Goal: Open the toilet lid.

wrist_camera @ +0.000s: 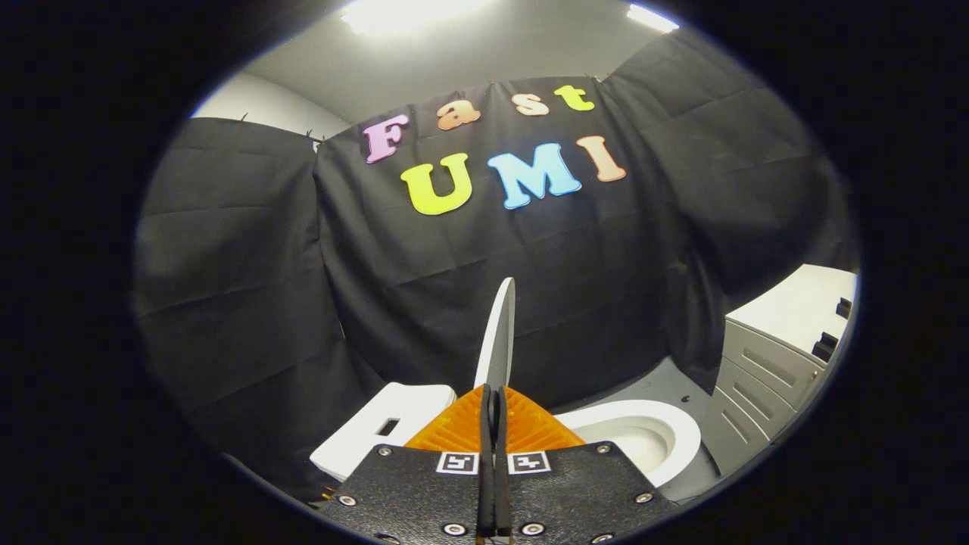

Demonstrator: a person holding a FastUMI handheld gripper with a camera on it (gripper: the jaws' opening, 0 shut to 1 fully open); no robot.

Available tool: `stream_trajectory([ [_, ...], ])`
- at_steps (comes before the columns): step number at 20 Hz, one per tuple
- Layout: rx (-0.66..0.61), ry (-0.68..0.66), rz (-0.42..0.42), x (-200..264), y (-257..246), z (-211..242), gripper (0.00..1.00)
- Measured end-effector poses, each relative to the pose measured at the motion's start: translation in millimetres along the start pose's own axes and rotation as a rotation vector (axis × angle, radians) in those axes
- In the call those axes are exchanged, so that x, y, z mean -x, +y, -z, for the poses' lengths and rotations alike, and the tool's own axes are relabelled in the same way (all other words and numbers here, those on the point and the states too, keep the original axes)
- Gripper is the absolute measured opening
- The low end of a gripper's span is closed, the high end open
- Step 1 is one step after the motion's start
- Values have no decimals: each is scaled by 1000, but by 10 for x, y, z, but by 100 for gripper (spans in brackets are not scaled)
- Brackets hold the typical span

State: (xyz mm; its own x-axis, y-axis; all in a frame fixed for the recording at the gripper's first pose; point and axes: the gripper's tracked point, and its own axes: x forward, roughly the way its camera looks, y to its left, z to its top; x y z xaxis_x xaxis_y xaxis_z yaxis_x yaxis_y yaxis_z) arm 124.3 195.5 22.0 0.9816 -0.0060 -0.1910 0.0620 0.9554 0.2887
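So the gripper [493,393] had its two orange fingers [454,428] pressed together, basically no gap, with the two black pads running side by side down the middle. Right at the tips was the bottom edge of the toilet lid [500,333]. It looked pinched between them, but the lid was edge-on from here and the tips covered the contact spot, so I couldn't tell for sure if both fingers were actually pressing on it. Two little square black-and-white markers [492,462] sat on the black finger bases, one each side of the seam, plus a handful of screws around the plates.

The one lid stood up nearly vertical, rising straight ahead of the fingers, so it was already up off the bowl. To the right of the fingers was the white toilet bowl [658,435], open and uncovered. To the left was the white tank [378,431], with one dark rectangular slot in its top.

Further right, past the bowl, stood one grey cabinet [764,378] with a white top and several drawers, against the black cloth wall. Two ceiling lights [409,11] glowed overhead.
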Motion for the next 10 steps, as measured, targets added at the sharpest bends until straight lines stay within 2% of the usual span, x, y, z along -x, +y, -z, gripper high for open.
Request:
stream_trajectory([
  [6, 62, -20, -67, -58, 505, 12, 0],
  [10, 96, -25, -79, -68, 707, 43, 0],
])
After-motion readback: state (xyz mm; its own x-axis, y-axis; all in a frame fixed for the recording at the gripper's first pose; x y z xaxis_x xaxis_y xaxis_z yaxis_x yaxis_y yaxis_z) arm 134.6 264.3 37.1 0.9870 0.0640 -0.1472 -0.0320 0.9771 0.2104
